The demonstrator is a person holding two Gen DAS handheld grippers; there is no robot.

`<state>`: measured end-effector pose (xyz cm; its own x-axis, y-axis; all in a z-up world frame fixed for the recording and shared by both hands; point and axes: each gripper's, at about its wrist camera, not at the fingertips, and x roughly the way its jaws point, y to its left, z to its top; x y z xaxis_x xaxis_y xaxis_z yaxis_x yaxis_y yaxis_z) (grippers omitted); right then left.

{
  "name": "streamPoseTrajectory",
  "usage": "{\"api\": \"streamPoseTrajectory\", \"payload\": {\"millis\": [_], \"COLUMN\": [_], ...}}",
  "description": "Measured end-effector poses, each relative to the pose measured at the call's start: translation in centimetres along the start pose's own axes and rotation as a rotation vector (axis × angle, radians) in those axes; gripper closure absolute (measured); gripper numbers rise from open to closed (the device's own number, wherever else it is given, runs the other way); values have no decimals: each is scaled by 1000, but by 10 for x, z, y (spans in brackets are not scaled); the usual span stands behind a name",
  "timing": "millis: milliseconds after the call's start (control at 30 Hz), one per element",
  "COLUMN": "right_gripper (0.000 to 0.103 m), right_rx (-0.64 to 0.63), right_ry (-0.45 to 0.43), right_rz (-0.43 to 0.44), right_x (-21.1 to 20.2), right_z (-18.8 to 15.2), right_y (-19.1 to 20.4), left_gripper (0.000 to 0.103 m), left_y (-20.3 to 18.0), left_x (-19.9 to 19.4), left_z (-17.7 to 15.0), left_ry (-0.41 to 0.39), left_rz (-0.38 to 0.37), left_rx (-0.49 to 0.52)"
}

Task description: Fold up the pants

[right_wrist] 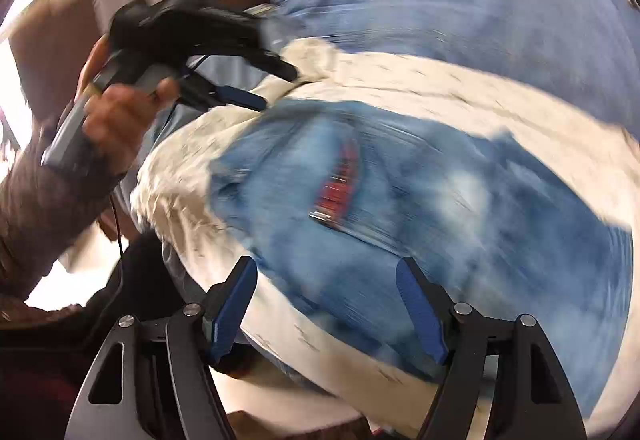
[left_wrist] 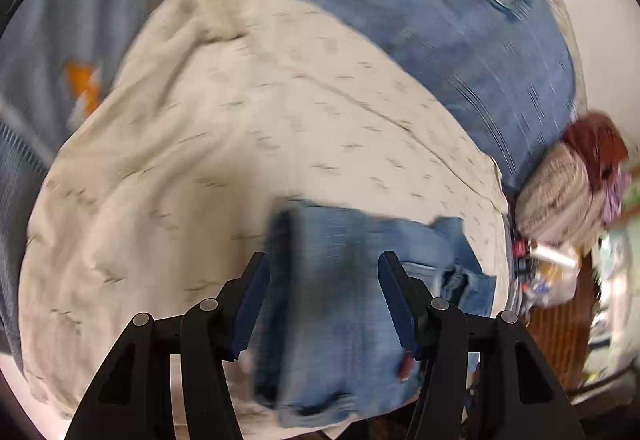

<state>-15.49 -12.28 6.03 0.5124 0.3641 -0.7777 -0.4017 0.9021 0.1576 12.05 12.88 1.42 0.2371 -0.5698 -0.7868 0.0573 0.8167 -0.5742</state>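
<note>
1. Left wrist view: left gripper (left_wrist: 324, 272) spread wide, fingers (left_wrist: 256, 296) at about 7 and 5 o'clock, pinching nothing.
2. Blue denim pants (left_wrist: 340, 300) sitting low at 6 o'clock, folded into a chunky bundle, right between and just past the fingertips, on a cream bedsheet (left_wrist: 248, 128) with small dashes.
3. Blue blanket (left_wrist: 440, 20) up around 12 to 2 o'clock; pile of clothes (left_wrist: 572, 176) over at 3 o'clock. All pretty blurry.
4. Right wrist view: right gripper (right_wrist: 326, 276) also wide apart, gripping nothing.
5. Pants (right_wrist: 400, 200) filling the centre out to 4 o'clock, red tag (right_wrist: 338, 184) near the middle, very smeared.
6. Other gripper (right_wrist: 240, 76) at 10 o'clock held in a hand (right_wrist: 116, 120), tips over the cream sheet (right_wrist: 460, 80), clear of the denim.
</note>
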Motion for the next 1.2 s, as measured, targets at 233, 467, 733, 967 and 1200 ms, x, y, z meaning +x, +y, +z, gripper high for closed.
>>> {"api": "streamPoseTrajectory", "payload": {"millis": [233,467,733,967,1200], "right_gripper": [20,14,22,63,65], "right_rx": [-365,-544,-563,-246,-1], "right_ry": [-7,3,-21,-46,-143], "right_rz": [-182,-350,-364,-161,-73], "right_x": [51,107,127,73,7], "right_z": [2,-7,-2,27,20], "right_y": [81,113,110,67,22], "left_gripper": [46,40,78,88,87], "left_y": [45,48,32,-15,-107], "left_x": [26,70,103,85,65], "left_z": [8,16,22,20,-5], "left_ry": [69,128,183,138,119], "left_rz": [-108,-159,-190,-214,-202], "left_rx": [-94,-89,-25,99,307]}}
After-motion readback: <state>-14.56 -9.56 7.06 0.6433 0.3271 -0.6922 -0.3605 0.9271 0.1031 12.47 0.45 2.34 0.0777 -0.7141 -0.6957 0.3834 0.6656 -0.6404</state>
